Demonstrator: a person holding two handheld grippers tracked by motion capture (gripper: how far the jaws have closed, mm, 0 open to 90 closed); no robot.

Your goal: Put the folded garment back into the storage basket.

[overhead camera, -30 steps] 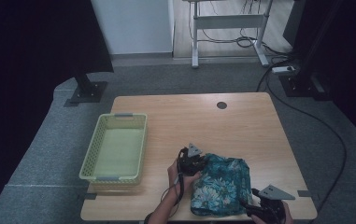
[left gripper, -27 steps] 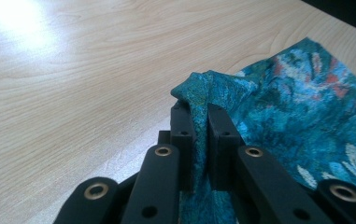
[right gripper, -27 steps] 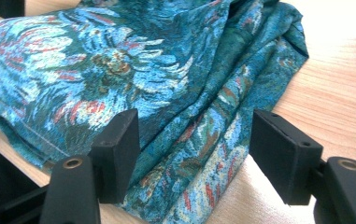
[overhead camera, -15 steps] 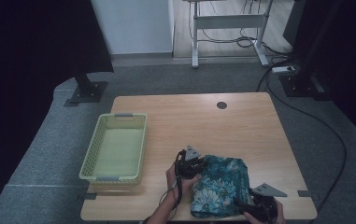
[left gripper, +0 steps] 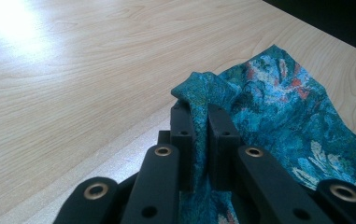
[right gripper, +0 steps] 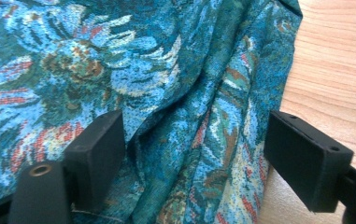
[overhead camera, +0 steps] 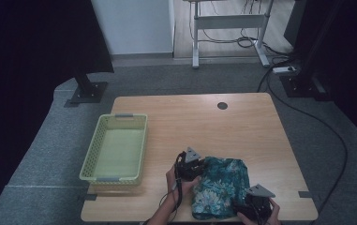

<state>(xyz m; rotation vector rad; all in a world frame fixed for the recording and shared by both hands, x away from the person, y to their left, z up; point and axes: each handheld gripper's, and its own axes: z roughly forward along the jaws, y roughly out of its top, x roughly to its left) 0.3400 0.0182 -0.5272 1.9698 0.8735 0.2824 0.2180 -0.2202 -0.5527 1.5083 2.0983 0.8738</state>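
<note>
A teal floral cloth [overhead camera: 221,186] lies at the table's [overhead camera: 241,126] near right; the left gripper [left gripper: 200,140] pinches its far left corner, likely to lift it; the right gripper [right gripper: 192,154] gapes wide over the near folds; a green basket [overhead camera: 94,154] waits left.

Cloth [overhead camera: 221,186]: teal, floral print in pale blue, cream, red-orange. Basket [overhead camera: 94,151]: pale yellow-green. Bench [overhead camera: 223,129]: light wood grain. Tool jaws: black.
</note>
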